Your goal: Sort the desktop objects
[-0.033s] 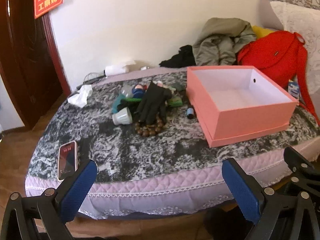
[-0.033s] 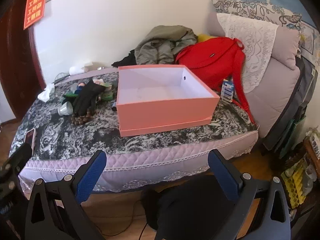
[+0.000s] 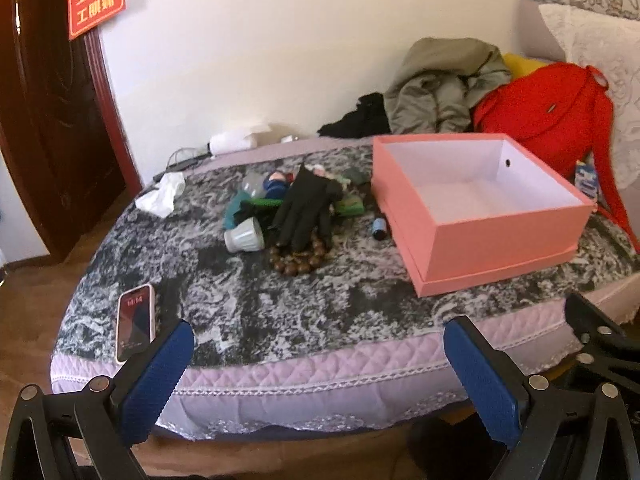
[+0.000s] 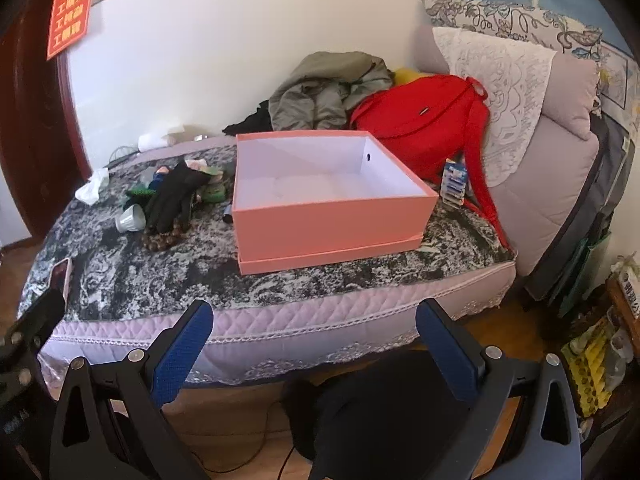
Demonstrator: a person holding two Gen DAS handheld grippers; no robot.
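Both the left gripper (image 3: 318, 356) and right gripper (image 4: 314, 336) hang spread and empty before the bed as black gloves (image 3: 306, 208), prayer beads (image 3: 298, 258) and what looks like a cup (image 3: 245, 236) lie heaped beside the empty pink box (image 3: 472, 204), where a careless pinch might snag several at once.

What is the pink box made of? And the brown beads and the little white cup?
Pink box: likely matte cardboard, with thin flat walls and a white inside. Brown beads: probably polished wood, slightly glossy. White cup: ribbed; ceramic or plastic, unclear.
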